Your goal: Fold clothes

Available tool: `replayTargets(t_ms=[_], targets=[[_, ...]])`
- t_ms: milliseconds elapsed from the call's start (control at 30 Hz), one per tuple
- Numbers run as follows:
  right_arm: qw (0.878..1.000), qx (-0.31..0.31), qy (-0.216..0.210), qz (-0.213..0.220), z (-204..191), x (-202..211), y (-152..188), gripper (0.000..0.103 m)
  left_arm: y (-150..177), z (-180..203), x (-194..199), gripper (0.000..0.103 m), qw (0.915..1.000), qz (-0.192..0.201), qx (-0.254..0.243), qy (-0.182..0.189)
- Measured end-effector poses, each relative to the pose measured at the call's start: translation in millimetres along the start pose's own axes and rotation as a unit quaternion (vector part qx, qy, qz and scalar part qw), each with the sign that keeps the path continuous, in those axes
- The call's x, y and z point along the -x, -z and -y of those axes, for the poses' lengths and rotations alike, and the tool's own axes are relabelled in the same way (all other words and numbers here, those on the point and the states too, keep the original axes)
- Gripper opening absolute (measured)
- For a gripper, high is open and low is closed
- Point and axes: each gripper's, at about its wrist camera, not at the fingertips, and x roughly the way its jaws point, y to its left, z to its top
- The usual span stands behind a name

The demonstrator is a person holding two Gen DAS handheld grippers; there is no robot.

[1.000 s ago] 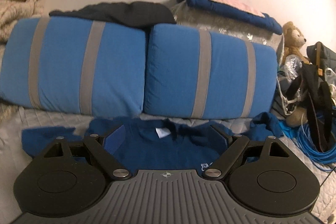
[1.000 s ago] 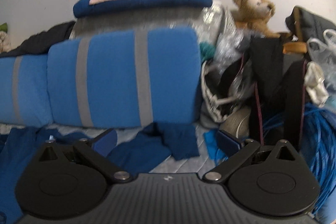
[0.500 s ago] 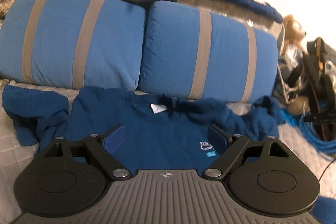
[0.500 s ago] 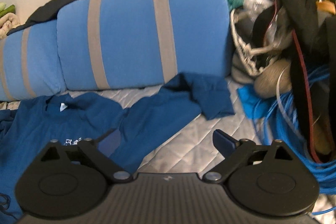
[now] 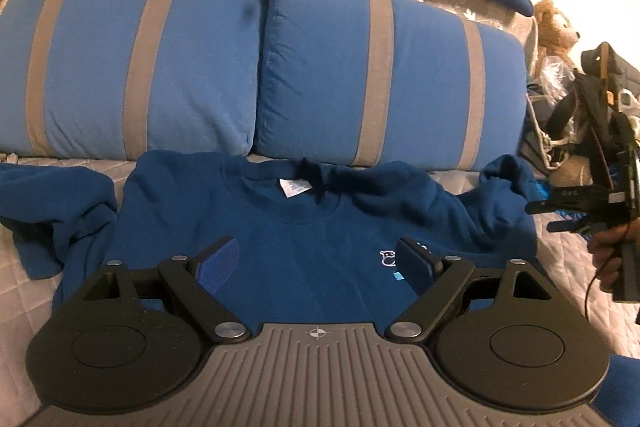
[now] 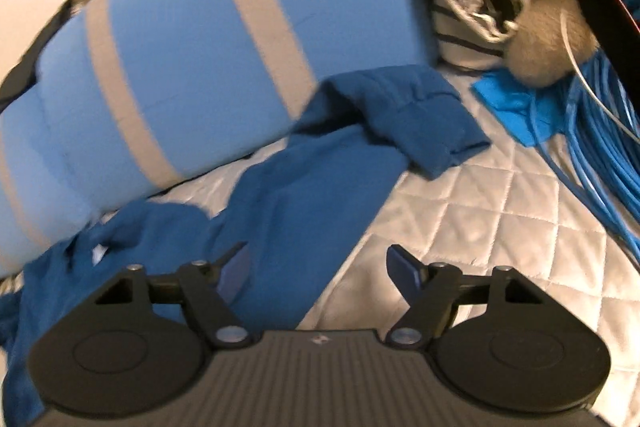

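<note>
A: Where does the sweatshirt [image 5: 304, 227] lie?

B: Spread face up on the quilted bedcover [image 6: 500, 219], collar toward the striped pillows [image 5: 256, 67] in the upper half of the left wrist frame. Body fills the centre; one sleeve bunches at the left edge, the other [image 6: 332, 179] trails off right.

A: And the grippers?

B: Left gripper [image 5: 316, 259] hovers over the chest, jaws spread wide, nothing between them. Right gripper [image 6: 316, 267] likewise gapes empty; in its own view the left finger sits over sleeve cloth, the right finger over bare quilt.

A: So which is nearer that sleeve?

B: The right one, I'd judge. The sleeve's long axis runs from lower left to upper right of the right wrist frame, cuff doubled back near the pillow's foot. Cloth lies just ahead and left of those jaws.

A: Folded at all?

B: Not visibly. Sleeves out, body flat, some rumpling at the shoulders.
</note>
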Motion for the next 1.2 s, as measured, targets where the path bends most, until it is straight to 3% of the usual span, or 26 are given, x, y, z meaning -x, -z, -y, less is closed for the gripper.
replayTargets(t_ms=[100,133,167,200,267,467,600,867,933,1067,1200], targets=[[1.0,-0.024,0.003,0.0,6.8,-16.2,-1.5,0.059,0.2,-1.1,-1.8,0.086,1.0,-0.003,0.003,-0.003],[1.0,-0.031,0.001,-0.001,8.9,-21.1,-2.1,0.045,0.0,-1.7,-2.5,0.086,1.0,-0.004,0.004,-0.004],[1.0,-0.028,-0.002,-0.001,7.4,-21.9,-2.7,0.025,-0.2,-2.3,-3.2,0.086,1.0,-0.006,0.005,-0.004],[1.0,-0.024,-0.005,-0.001,5.5,-22.4,-3.3,0.016,-0.3,-2.8,-3.7,0.086,0.9999,-0.007,0.006,-0.005],[1.0,-0.017,-0.012,-0.001,1.7,-23.4,-4.5,0.01,-0.2,-2.7,-3.6,0.086,0.9999,-0.007,0.006,-0.004],[0.996,0.076,-0.041,0.008,-31.8,12.8,-1.4,0.007,0.0,-2.6,-3.3,0.086,1.0,-0.007,0.006,-0.002],[0.992,0.1,-0.07,0.009,-44.0,41.9,3.8,0.007,0.2,-2.6,-3.0,0.086,1.0,-0.007,0.006,0.0],[0.984,0.123,-0.126,-0.039,-63.9,77.6,33.9,0.007,0.1,-1.9,-3.1,0.086,1.0,-0.009,0.004,0.001],[0.981,0.133,-0.133,-0.039,-65.8,86.0,37.8,0.013,0.4,-1.7,-3.2,0.086,0.9999,-0.01,0.003,0.001],[0.979,0.174,-0.11,-0.003,-60.3,106.9,42.6,0.066,0.9,-1.6,-3.2,0.086,0.9999,-0.01,0.001,0.0],[0.972,0.234,-0.037,0.014,-48.1,108.1,52.0,0.07,1.3,-1.7,-3.5,0.086,0.9999,-0.011,0.0,-0.001]])
